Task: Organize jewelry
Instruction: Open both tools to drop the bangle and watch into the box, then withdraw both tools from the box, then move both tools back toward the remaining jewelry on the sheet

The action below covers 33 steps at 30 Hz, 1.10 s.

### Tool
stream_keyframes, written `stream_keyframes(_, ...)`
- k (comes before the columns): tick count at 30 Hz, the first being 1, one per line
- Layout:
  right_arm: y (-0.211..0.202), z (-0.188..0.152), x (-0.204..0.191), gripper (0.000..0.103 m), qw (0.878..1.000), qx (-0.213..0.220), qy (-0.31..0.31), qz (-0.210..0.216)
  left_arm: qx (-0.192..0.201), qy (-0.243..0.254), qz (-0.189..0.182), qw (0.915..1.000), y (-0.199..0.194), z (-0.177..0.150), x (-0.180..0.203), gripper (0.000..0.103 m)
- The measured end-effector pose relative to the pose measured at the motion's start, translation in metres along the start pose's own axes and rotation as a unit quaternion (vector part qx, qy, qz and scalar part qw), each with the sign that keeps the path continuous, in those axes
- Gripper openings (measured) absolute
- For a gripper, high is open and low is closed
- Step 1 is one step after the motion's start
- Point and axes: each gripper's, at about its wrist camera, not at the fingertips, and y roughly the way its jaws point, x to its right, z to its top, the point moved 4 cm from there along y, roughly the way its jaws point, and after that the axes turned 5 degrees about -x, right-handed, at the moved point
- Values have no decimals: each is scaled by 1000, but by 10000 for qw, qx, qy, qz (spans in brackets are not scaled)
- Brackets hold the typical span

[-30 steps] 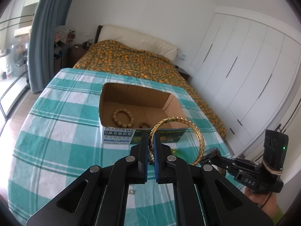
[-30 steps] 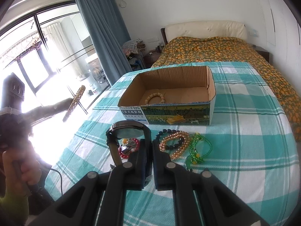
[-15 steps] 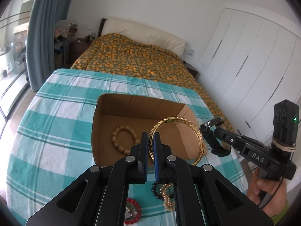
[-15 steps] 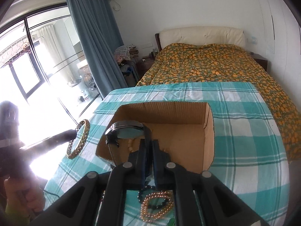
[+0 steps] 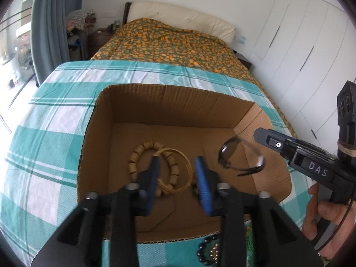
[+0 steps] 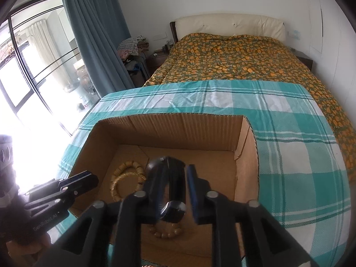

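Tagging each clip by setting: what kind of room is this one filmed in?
A bedroom, most likely in a home. A bed with an orange-patterned cover and cream headboard sits behind the checked-cloth table, with white wardrobe doors on one wall and a blue curtain by the window.

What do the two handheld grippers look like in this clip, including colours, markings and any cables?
Both are black, angular plastic tools with silver bolts and blue-padded fingers. The right gripper carries white "DAS" lettering, a boxy black camera module bound with twine, and a thin black cable near the hand. The left gripper reads "GenRobot.AI" in faint lettering. No sleeve is visible.
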Motion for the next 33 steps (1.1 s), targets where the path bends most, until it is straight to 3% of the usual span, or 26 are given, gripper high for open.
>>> stream_keyframes(1, -4, -1, 3, 50, 9999, 92, 79, 5, 90, -30, 35, 9999, -4, -2, -1, 79)
stream_keyframes(7, -41, -20, -1, 51, 9990, 435, -43, -89, 498, 7, 111, 9987, -39, -23, -4, 90)
stream_keyframes(9, -54, -32, -7, 56, 9985, 503, -134, -168, 565, 26, 164, 9983, -50, -35, -4, 93)
stream_keyframes(11, -67, -47, -13, 63, 9981, 561, -159, -216, 607, 88, 187, 9979, -62, -49, -1, 93)
stream_keyframes(22, -131, -160, -39, 63, 9971, 570, -227, -453, 712, 474, 313, 9958, -133, -143, 14, 98)
stream_keyframes(33, -168, -249, -52, 63, 9948, 439, -398, -834, 859, -56, 645, 9942, -181, -224, -4, 98)
